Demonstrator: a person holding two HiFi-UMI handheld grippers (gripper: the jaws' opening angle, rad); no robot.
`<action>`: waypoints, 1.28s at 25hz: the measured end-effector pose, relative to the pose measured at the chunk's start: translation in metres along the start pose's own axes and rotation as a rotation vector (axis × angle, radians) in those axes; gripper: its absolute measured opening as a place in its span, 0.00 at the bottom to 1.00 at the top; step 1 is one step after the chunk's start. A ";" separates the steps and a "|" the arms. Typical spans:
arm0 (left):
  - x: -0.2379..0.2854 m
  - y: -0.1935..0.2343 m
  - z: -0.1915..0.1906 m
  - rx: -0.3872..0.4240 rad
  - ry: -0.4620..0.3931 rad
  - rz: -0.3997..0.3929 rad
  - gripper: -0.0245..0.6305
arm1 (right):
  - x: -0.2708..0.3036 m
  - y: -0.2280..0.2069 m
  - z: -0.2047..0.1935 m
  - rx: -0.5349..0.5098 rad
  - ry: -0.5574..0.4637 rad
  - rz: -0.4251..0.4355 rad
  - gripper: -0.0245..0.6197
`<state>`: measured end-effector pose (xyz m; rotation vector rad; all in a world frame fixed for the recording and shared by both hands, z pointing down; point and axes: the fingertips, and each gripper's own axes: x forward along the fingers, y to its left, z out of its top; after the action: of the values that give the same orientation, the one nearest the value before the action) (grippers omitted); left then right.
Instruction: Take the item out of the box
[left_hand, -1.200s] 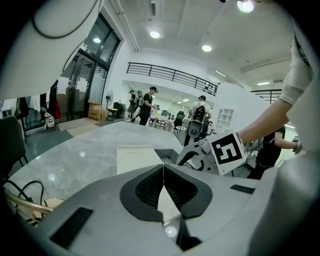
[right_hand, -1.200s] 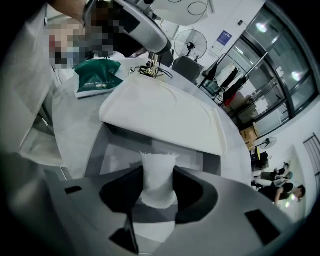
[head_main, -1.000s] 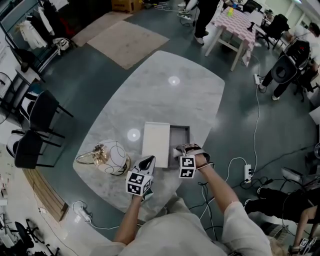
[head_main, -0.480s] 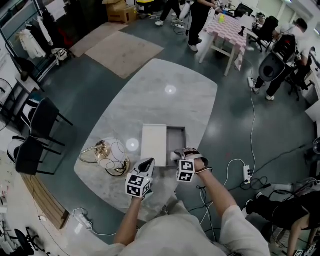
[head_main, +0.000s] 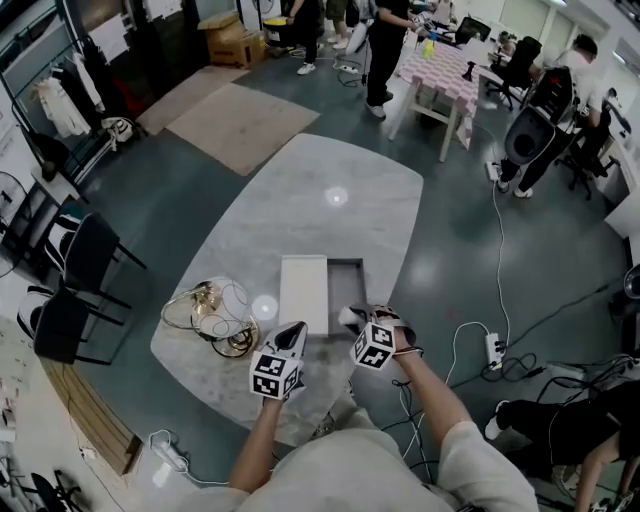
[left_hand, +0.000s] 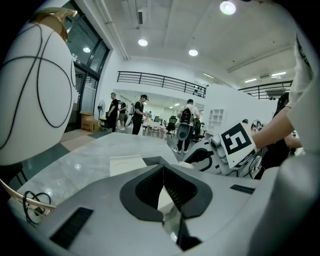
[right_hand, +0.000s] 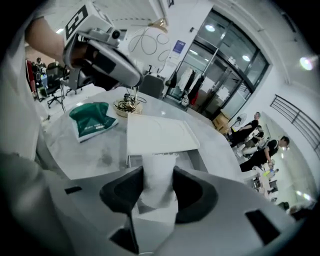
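A shallow grey box (head_main: 352, 280) lies on the marble table (head_main: 330, 200), its white lid (head_main: 304, 292) slid off to the left. My right gripper (head_main: 352, 320) hovers at the box's near end, shut on a white papery item (right_hand: 159, 172) that stands up between the jaws over the open tray (right_hand: 192, 160). In the right gripper view the lid (right_hand: 157, 132) covers the tray's far part. My left gripper (head_main: 292, 335) hangs just left of the right one, at the lid's near edge, its jaws closed together with nothing between them.
A white round ornament with black lines and gold wire (head_main: 218, 315) sits left of the box, looming large in the left gripper view (left_hand: 30, 85). A green packet (right_hand: 92, 120) lies on the table near it. People, chairs and a checked table (head_main: 445, 70) stand beyond.
The head view has tilted and shows more of the room. Both grippers stay at the box's near end; the right one remains shut on the white item.
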<state>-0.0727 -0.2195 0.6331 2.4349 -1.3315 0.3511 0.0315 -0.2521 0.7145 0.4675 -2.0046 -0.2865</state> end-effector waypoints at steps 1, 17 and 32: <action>-0.001 -0.001 0.001 0.003 -0.003 -0.001 0.06 | -0.003 0.000 0.001 0.035 -0.016 -0.007 0.32; -0.013 -0.018 0.012 0.058 -0.031 -0.049 0.06 | -0.075 0.007 0.000 0.538 -0.285 -0.156 0.32; -0.013 -0.040 0.011 0.078 -0.035 -0.091 0.06 | -0.156 0.011 -0.045 0.807 -0.389 -0.361 0.32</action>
<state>-0.0449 -0.1945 0.6108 2.5672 -1.2373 0.3440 0.1339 -0.1731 0.6151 1.3728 -2.3612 0.2601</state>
